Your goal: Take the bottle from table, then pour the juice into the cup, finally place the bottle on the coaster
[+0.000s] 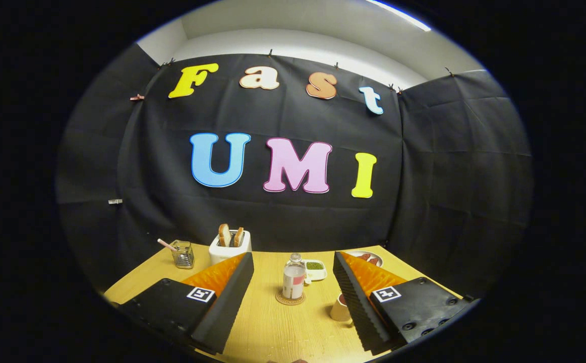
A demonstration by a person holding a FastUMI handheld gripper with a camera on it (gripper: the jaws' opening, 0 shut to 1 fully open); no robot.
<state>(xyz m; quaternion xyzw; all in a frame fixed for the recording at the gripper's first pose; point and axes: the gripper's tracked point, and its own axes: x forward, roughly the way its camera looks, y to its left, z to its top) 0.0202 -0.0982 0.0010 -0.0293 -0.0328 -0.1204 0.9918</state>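
Observation:
A small clear bottle (293,280) with a pale label stands upright on a round cork coaster (290,299), on the wooden table (273,327). It is ahead of my gripper (293,264) and centred in the gap between the two fingers, not touched by either. The gripper is open with nothing held. A cream cup (341,307) sits right of the coaster, partly hidden behind the right finger (356,297).
A white toaster (228,248) with two bread slices stands at the back left, with a glass jar (183,253) holding a stick beside it. Behind the bottle is a small white dish (315,268) of green stuff, and a plate (368,258) of food at the back right.

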